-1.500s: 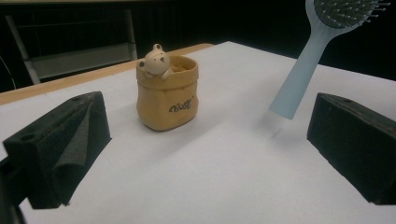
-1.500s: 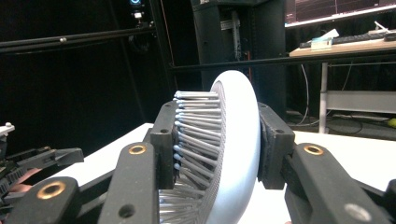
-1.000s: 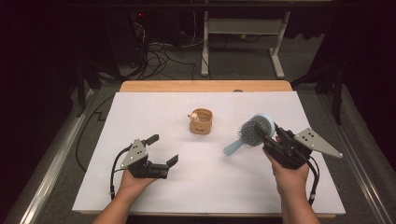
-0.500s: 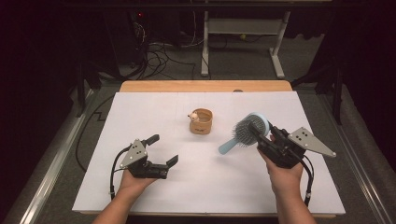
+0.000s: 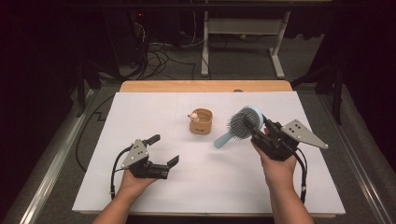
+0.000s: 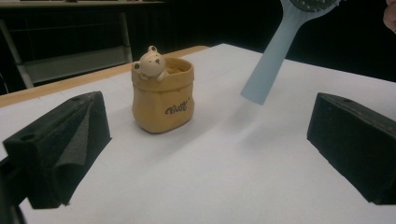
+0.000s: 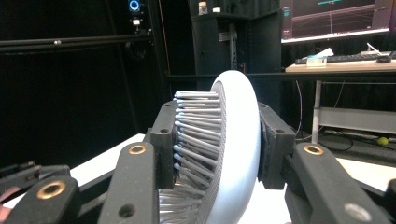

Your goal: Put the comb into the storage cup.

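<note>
Right gripper (image 5: 256,133), clamped on the blue hairbrush (image 5: 243,124) head, has swung its handle down-left toward the bear pot (image 5: 201,121) at table centre, likely heading for insertion, while left gripper (image 5: 163,150) rests jaws apart.

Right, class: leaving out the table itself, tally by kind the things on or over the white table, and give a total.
Hairbrush: 1
Bear pot: 1
Grippers: 2, the left gripper and the right gripper
Total: 4
</note>
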